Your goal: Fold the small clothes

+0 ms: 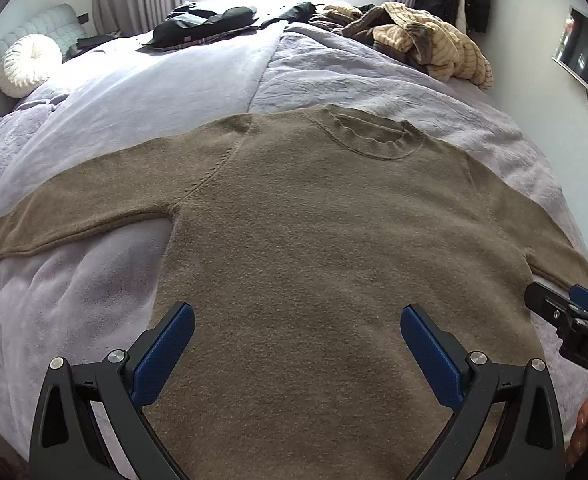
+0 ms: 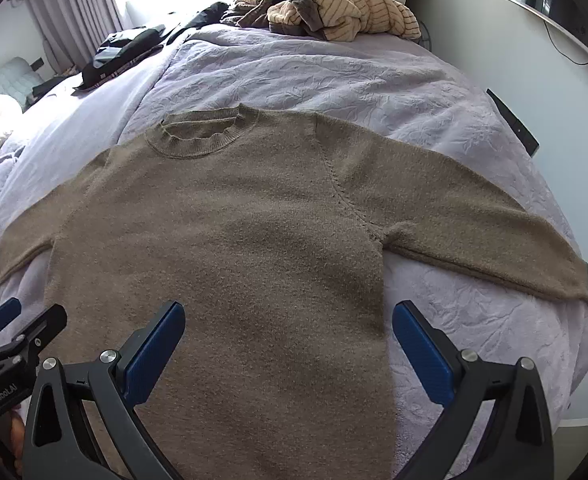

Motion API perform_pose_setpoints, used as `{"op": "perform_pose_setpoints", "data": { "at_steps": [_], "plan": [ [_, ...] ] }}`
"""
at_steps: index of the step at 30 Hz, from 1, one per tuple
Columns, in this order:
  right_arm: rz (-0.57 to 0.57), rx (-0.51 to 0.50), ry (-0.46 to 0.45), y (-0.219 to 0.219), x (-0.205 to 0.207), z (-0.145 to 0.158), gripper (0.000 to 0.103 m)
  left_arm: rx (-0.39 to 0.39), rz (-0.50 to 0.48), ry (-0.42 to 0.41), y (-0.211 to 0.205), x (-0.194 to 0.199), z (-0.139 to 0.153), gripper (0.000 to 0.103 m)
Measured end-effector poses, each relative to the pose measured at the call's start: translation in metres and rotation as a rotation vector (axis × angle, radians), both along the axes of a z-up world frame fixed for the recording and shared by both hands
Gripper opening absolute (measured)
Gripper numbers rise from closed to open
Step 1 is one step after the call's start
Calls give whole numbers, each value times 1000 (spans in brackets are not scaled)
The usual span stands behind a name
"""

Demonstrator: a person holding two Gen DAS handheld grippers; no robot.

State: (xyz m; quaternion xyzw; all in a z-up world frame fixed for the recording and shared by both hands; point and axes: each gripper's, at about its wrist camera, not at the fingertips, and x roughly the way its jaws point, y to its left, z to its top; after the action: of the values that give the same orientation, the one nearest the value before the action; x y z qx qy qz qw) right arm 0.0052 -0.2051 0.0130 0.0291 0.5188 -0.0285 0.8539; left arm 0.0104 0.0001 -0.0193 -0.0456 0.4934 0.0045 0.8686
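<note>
Lying flat and face-up on the lavender bed point(image 1: 93, 128), the brown knit sweater point(image 1: 314, 240) is spreading both sleeves wide, neckline pointing away. The left hand-held gripper point(image 1: 298, 356) is hovering over the hem area with jaws spread, pinching nothing; the right hand-held gripper point(image 2: 287, 354) is likewise gaping above the lower body. The knit is looking soft, limp and light, likely draping and stretching when lifted, so pinching a sleeve cuff point(image 2: 574, 280) or shoulder edge seems wisest.
</note>
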Motion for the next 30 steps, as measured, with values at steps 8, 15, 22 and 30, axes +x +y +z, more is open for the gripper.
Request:
{"op": "perform_pose_setpoints", "data": {
  "at_steps": [8, 15, 22, 30],
  "plan": [
    [6, 0, 0, 2, 1, -1, 103, 9, 8, -1, 4, 1, 2, 103],
    [9, -8, 1, 3, 1, -1, 103, 3, 0, 1, 3, 1, 3, 103],
    [12, -12, 1, 5, 1, -1, 103, -6, 2, 7, 2, -1, 3, 103],
    [9, -15, 1, 5, 0, -1, 103, -1, -2, 4, 1, -1, 5, 103]
  ]
}}
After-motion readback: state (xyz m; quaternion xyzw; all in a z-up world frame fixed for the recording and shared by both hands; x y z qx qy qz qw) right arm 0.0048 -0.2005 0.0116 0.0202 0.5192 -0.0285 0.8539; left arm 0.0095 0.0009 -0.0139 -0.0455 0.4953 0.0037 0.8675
